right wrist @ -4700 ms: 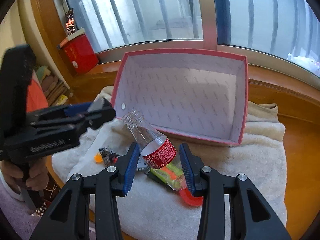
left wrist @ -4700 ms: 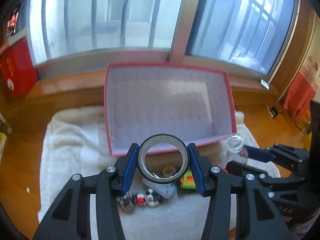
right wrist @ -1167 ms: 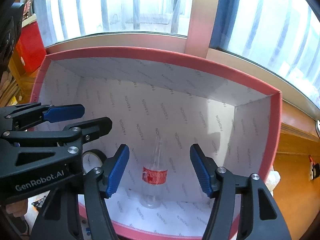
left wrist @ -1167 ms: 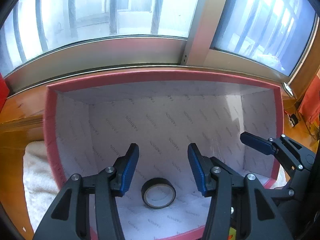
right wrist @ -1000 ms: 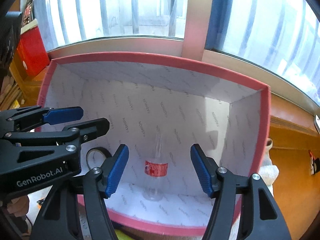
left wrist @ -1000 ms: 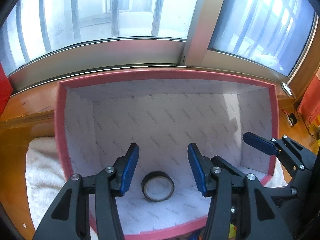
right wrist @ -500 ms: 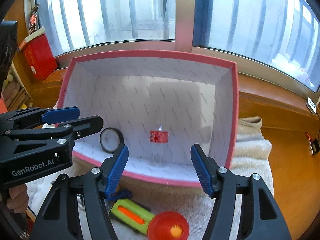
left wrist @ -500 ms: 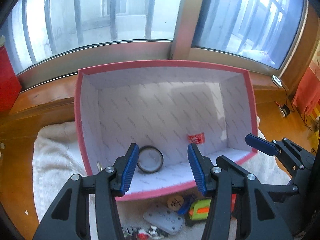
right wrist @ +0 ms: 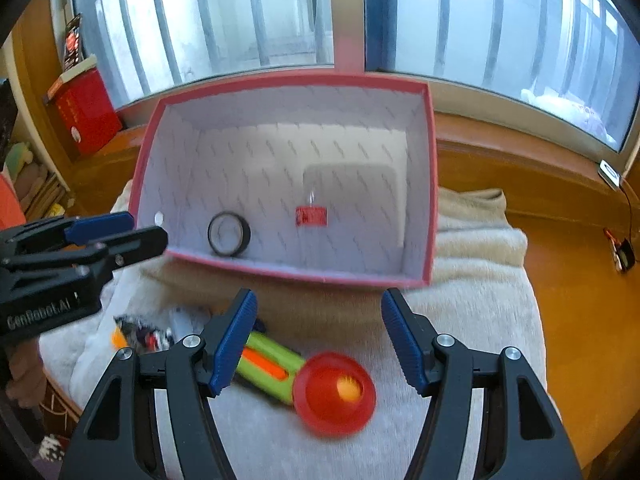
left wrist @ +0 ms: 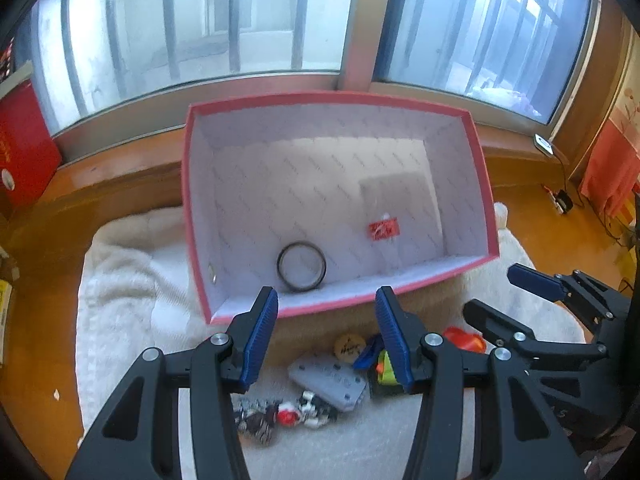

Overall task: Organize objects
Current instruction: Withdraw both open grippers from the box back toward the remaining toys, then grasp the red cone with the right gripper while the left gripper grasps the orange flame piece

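A pink-rimmed box (left wrist: 483,184) (right wrist: 429,184) stands on a white towel (left wrist: 120,280). Inside lie a black tape roll (left wrist: 301,266) (right wrist: 229,234) and a clear bottle with a red label (left wrist: 383,229) (right wrist: 311,216). My left gripper (left wrist: 326,336) is open and empty, above the box's near edge. My right gripper (right wrist: 318,340) is open and empty, above the towel. In front of the box lie a green and orange toy with a red disc (right wrist: 334,392), a grey plate (left wrist: 328,380), a small round token (left wrist: 350,346) and a small toy figure (left wrist: 280,416).
A wooden sill (left wrist: 100,176) and windows run behind the box. A red box (left wrist: 20,152) stands at the far left. Cables lie on the wood at the right (left wrist: 560,200).
Both grippers have pulled back and up out of the box, leaving the tape roll and bottle inside. The loose items in front of the box have come into view.
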Demonstrator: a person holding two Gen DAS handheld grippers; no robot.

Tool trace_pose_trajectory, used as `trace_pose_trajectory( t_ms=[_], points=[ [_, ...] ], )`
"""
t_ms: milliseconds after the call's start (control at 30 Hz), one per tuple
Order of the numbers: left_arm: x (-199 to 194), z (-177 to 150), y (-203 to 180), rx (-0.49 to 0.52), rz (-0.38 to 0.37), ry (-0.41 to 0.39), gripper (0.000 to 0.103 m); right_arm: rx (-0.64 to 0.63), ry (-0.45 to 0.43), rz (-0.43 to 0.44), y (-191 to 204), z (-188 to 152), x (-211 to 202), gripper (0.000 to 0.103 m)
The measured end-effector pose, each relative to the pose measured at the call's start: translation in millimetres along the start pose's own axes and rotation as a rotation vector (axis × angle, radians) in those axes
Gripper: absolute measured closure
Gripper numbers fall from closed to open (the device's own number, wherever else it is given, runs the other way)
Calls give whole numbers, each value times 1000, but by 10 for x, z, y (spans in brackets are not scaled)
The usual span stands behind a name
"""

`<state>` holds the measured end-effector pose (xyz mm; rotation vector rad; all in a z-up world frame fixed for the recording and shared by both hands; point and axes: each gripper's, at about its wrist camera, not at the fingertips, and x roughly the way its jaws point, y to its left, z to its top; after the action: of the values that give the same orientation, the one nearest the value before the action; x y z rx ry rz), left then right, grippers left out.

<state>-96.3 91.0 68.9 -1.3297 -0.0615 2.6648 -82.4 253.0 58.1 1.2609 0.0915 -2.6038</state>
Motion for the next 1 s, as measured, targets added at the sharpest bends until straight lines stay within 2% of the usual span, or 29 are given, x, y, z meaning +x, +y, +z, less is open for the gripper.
trace_pose_trajectory(
  t_ms=[500, 1000],
  points=[
    [3, -481, 52, 12, 10, 48, 52, 2, 91, 6, -50, -437, 111, 37],
    [155, -760, 397, -72, 66, 93, 52, 1, 148, 11, -140, -653, 196, 37]
  ],
)
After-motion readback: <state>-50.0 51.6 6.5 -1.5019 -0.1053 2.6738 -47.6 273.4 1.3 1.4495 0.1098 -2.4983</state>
